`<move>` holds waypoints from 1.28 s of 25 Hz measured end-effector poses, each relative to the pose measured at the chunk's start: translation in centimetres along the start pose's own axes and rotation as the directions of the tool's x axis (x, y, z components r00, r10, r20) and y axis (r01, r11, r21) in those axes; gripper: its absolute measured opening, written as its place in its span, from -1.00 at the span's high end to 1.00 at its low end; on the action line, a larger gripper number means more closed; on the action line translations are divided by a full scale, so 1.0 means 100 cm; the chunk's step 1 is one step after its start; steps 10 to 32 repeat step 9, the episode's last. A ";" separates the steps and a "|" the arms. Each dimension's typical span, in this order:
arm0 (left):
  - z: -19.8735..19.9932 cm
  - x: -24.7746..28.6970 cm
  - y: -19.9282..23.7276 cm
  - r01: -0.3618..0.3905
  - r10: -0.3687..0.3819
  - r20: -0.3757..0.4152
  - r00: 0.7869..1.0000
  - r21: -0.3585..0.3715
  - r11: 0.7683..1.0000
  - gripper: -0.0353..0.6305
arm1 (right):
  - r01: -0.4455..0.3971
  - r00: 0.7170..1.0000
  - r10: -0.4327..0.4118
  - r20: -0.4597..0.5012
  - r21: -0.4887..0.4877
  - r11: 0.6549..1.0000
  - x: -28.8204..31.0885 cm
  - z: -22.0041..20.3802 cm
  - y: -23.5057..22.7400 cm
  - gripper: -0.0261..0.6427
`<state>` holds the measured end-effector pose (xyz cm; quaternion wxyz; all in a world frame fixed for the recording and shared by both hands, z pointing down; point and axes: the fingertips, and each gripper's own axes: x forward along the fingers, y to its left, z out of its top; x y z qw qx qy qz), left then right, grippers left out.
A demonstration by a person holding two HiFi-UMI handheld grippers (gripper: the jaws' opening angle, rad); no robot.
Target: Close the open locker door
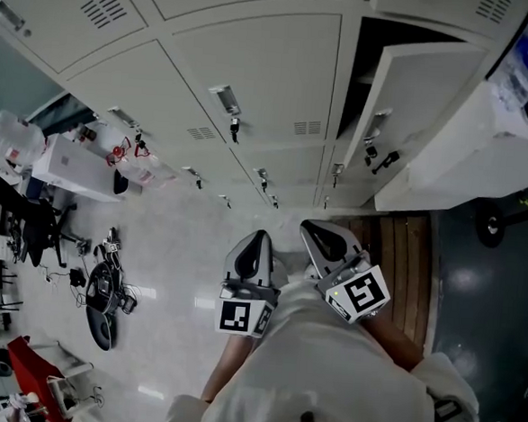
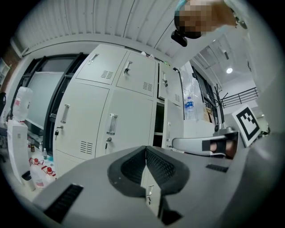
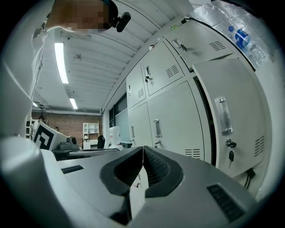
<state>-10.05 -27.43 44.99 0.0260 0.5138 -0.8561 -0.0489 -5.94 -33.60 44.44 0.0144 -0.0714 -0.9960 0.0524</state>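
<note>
The open locker door [image 1: 413, 112] stands out from the white locker bank [image 1: 255, 79] at the upper right of the head view, a dark gap behind its hinge side. In the right gripper view the door [image 3: 231, 124] fills the right side, with a handle and a key in its lock. My left gripper [image 1: 256, 241] and right gripper [image 1: 315, 229] are side by side in front of the person's body, short of the lockers, both shut and empty. The left gripper view shows its jaws [image 2: 146, 149] closed, with the dark opening [image 2: 158, 122] beyond.
A white box [image 1: 73, 167], a water jug [image 1: 12, 138] and bottles sit at the left by the lockers. Cables and a dark device [image 1: 103, 298] lie on the pale floor. A wooden strip [image 1: 405, 261] and a white cabinet [image 1: 485, 149] lie to the right.
</note>
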 end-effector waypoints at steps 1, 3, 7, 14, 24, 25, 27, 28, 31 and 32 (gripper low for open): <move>0.000 0.001 0.000 0.002 -0.002 0.001 1.000 0.001 1.000 0.87 | -0.001 1.000 0.001 -0.001 -0.001 1.000 0.000 0.000 0.000 0.84; 0.000 0.002 0.000 0.006 -0.006 -0.001 1.000 0.002 1.000 0.87 | -0.005 1.000 0.005 0.002 -0.003 1.000 0.002 0.001 0.000 0.84; 0.001 0.004 0.001 0.010 -0.010 -0.005 1.000 0.004 1.000 0.87 | -0.010 1.000 0.010 0.007 -0.001 1.000 0.005 0.003 0.000 0.84; 0.002 0.004 0.002 0.008 -0.008 -0.005 1.000 0.005 1.000 0.87 | -0.015 1.000 0.015 0.008 0.000 1.000 0.007 0.003 0.001 0.84; 0.002 0.004 0.002 0.008 -0.008 -0.005 1.000 0.005 1.000 0.87 | -0.015 1.000 0.015 0.008 0.000 1.000 0.007 0.003 0.001 0.84; 0.002 0.004 0.002 0.008 -0.008 -0.005 1.000 0.005 1.000 0.87 | -0.015 1.000 0.015 0.008 0.000 1.000 0.007 0.003 0.001 0.84; 0.002 0.004 0.002 0.008 -0.008 -0.005 1.000 0.005 1.000 0.87 | -0.015 1.000 0.015 0.008 0.000 1.000 0.007 0.003 0.001 0.84; 0.002 0.004 0.002 0.008 -0.008 -0.005 1.000 0.005 1.000 0.87 | -0.015 1.000 0.015 0.008 0.000 1.000 0.007 0.003 0.001 0.84; 0.002 0.004 0.002 0.008 -0.008 -0.005 1.000 0.005 1.000 0.87 | -0.015 1.000 0.015 0.008 0.000 1.000 0.007 0.003 0.001 0.84; 0.002 0.004 0.002 0.008 -0.008 -0.005 1.000 0.005 1.000 0.87 | -0.015 1.000 0.015 0.008 0.000 1.000 0.007 0.003 0.001 0.84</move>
